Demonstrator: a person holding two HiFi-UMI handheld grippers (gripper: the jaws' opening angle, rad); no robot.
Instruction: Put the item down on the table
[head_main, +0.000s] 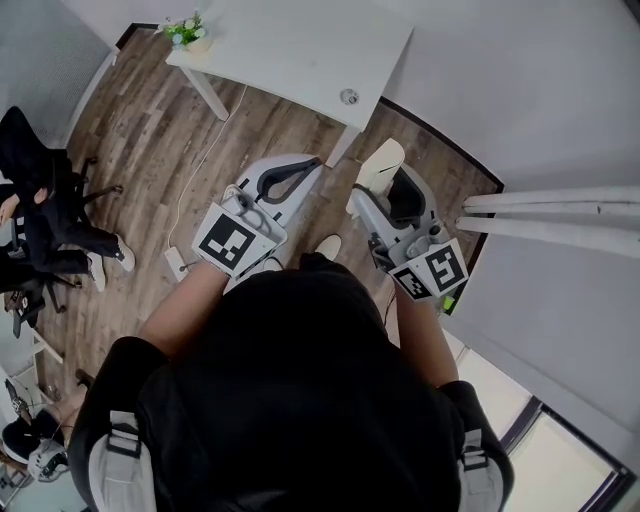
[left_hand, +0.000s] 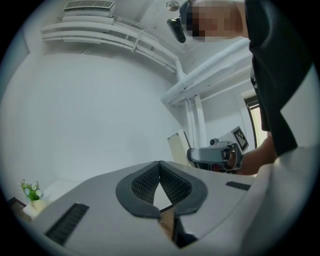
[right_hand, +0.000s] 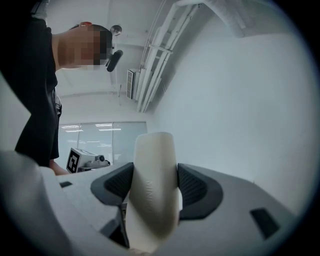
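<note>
Tightly, right hand-held gripper clamping cream item, left hand-held gripper closed

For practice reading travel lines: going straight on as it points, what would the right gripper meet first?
Probably the white wall: the right gripper, shut on the cream item, faces it with nothing else ahead, though depth is unclear.
</note>
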